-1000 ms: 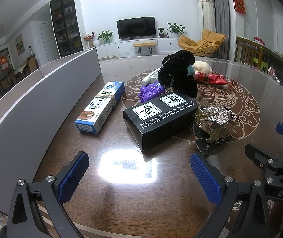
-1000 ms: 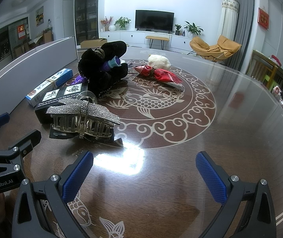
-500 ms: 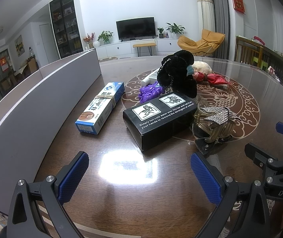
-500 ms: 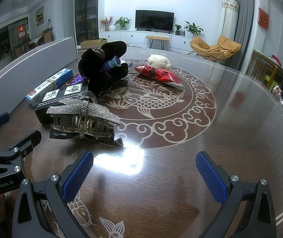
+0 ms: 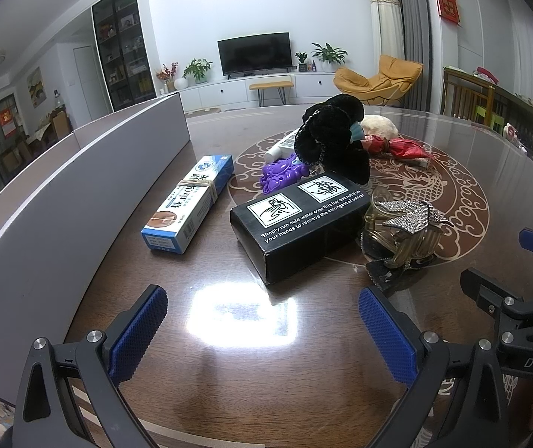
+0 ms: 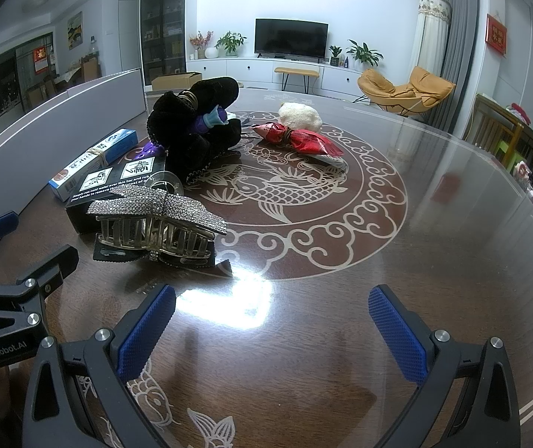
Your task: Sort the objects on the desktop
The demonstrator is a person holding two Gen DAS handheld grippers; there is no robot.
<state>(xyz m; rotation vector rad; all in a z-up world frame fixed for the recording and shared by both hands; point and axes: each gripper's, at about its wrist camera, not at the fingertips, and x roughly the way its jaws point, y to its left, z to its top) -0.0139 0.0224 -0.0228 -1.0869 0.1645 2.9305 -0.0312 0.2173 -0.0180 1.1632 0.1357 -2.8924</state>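
Left gripper (image 5: pixel 262 332) with blue-padded fingers gapes wide, holding nothing, low over the glossy dark wood table (image 5: pixel 229 373). Black rectangular cardboard box (image 5: pixel 300 224) lies at its 12 o'clock, blue-white toothpaste carton (image 5: pixel 190 203) at 11, rhinestone-covered hair claw clip (image 5: pixel 401 229) at 1, touching the box. Right gripper (image 6: pixel 272 330) equally wide, empty; claw clip at its 11, black fluffy scrunchie (image 6: pixel 192 130) beyond, red foil wrapper (image 6: pixel 300 140) near 12.

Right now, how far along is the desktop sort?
Nothing looks sorted yet. The toothpaste box, black box, rhinestone hair clip, black scrunchie and red packet lie clustered on the table. Nothing is in hand: left gripper and right gripper are open, empty. Everything remains.
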